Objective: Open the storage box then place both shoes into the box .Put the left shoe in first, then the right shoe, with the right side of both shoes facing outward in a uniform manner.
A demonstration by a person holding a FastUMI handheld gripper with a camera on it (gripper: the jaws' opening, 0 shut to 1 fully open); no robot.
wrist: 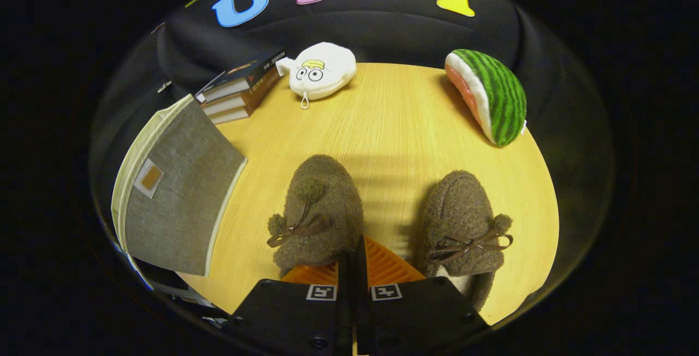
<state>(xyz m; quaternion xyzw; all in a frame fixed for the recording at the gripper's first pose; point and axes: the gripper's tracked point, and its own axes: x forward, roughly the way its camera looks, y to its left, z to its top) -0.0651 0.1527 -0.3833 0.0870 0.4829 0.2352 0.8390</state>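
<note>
Two brown fuzzy shoes with bows lie side by side on the round wooden table, toes pointing away from me. One shoe is just ahead and left of my fingers, the other shoe ahead and right. My gripper hovers over the gap between them, its orange fingers pressed together with nothing held. The left finger overlaps the heel end of the left-hand shoe. The grey fabric storage box stands further left, with its lid down.
A stack of books lies beyond the box. A white plush toy sits at the table's far side, and a watermelon-slice plush rests far right. Bare tabletop stretches between the shoes and the plush toys.
</note>
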